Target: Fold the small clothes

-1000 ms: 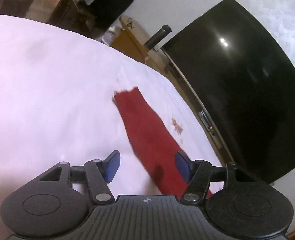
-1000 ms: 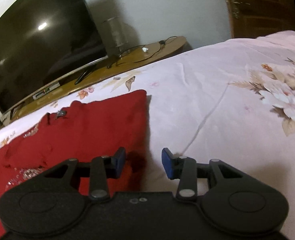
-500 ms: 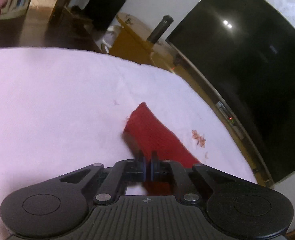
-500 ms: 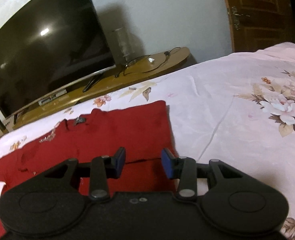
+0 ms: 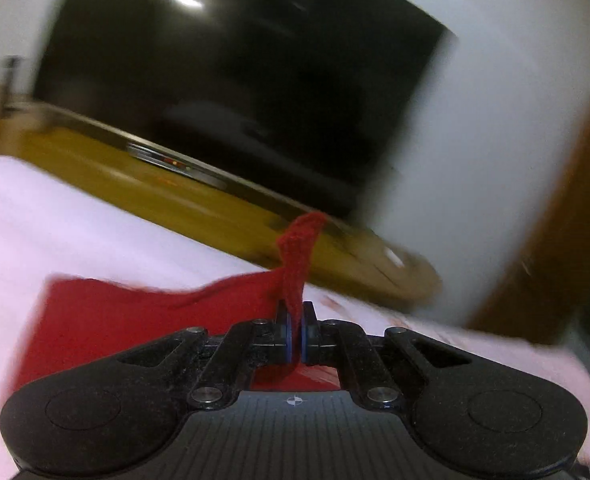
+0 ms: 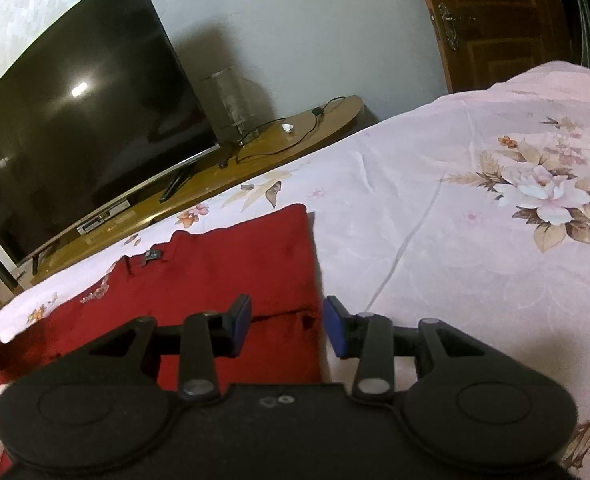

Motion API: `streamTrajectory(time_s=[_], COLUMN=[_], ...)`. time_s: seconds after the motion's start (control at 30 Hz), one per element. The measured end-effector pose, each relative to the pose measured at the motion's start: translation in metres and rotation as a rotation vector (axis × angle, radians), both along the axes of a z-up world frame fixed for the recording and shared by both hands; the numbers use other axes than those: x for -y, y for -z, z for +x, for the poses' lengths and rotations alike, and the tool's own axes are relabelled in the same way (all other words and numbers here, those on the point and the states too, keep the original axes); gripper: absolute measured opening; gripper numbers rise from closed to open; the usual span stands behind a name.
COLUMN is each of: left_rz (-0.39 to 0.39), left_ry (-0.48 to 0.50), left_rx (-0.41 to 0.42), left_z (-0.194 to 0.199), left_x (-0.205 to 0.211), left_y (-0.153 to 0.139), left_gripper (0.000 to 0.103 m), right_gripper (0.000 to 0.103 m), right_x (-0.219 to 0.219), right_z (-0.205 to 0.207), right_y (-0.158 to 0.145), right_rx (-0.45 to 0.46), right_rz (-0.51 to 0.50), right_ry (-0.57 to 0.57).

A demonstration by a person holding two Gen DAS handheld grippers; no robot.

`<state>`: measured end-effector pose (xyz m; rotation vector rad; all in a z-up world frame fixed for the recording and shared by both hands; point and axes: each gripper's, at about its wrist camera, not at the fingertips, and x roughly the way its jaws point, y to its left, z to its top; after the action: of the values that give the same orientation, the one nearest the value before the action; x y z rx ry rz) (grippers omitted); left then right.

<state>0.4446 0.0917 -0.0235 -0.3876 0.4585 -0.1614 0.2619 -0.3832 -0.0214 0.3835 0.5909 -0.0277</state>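
A small red garment (image 6: pixel 223 264) lies on the pale floral bedsheet (image 6: pixel 475 184), its body flat with a dark label near the collar. My left gripper (image 5: pixel 295 334) is shut on a strip of the red garment (image 5: pixel 299 256), likely a sleeve, which stands up from between the blue pads and is lifted off the sheet; that view is motion-blurred. My right gripper (image 6: pixel 287 326) hovers open over the garment's right edge, with the cloth below its fingers and nothing pinched.
A large black television (image 6: pixel 79 120) stands on a low wooden stand (image 6: pixel 295 132) just past the bed's far edge, with cables and a clear cylinder (image 6: pixel 231 100) on it. A brown wooden door (image 6: pixel 495 20) is at the back right.
The left gripper shut on the red sleeve and has swung up and to the right with it, rolling as it went. The right gripper rose slightly and stayed open.
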Motion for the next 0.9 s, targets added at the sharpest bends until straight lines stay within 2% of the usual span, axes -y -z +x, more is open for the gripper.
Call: streamTrajectory(time_s=[0.1,0.13,0.2,0.3,0.33,0.37,0.4,0.43,0.5,0.6,0.7,0.73,0.77,0.9], left_rz=[0.052,0.092,0.140,0.251,0.310,0.340,0.346,0.351,0.402,0.394,0.440,0.433,0.431,0.437], left_ry=[0.129,0.167,0.217,0.300,0.312,0.326,0.345,0.347,0.301,0.161,-0.028,-0.071,-0.098,-0.124], left_rx=[-0.042,-0.063,-0.100,-0.202,-0.210,-0.169,-0.130,-0.084,-0.019,0.005,-0.055,-0.108,-0.140,-0.229], left_z=[0.015,0.021,0.027,0.040,0.038,0.025,0.015,0.003,-0.022,-0.047,-0.064,-0.066,-0.066,-0.060], left_x=[0.087,0.118,0.163,0.224,0.241,0.248,0.252,0.251,0.235,0.171,0.104,0.081,0.064,0.029], left_y=[0.010,0.017,0.030,0.060,0.064,0.064,0.058,0.050,0.033,0.023,0.030,0.036,0.041,0.063], left_gripper=[0.004,0.004,0.004,0.004,0.021,0.051,0.064,0.068,0.069,0.068,0.068,0.063,0.057,0.057], right_gripper=[0.040,0.040,0.040,0.042,0.043,0.044,0.046,0.046,0.046,0.046,0.045,0.045,0.045,0.044], right_x=[0.010,0.014,0.023,0.035,0.039,0.042,0.044,0.045,0.042,0.027,0.001,-0.010,-0.021,-0.054], right_z=[-0.003,-0.004,-0.005,-0.007,-0.007,-0.006,-0.005,-0.004,0.001,0.019,0.049,0.061,0.073,0.114], right_y=[0.000,0.000,0.000,-0.001,-0.001,-0.001,-0.002,-0.003,-0.004,-0.004,0.004,0.009,0.014,0.039], right_rx=[0.010,0.012,0.012,0.009,0.007,0.004,0.005,0.009,0.017,0.023,0.002,-0.010,-0.028,-0.117], right_rz=[0.021,0.029,0.033,0.050,0.054,0.065,0.079,0.096,0.127,0.200,0.316,0.344,0.361,0.424], right_ry=[-0.003,-0.007,-0.011,-0.012,-0.012,-0.015,-0.020,-0.028,-0.059,-0.122,-0.209,-0.234,-0.252,-0.294])
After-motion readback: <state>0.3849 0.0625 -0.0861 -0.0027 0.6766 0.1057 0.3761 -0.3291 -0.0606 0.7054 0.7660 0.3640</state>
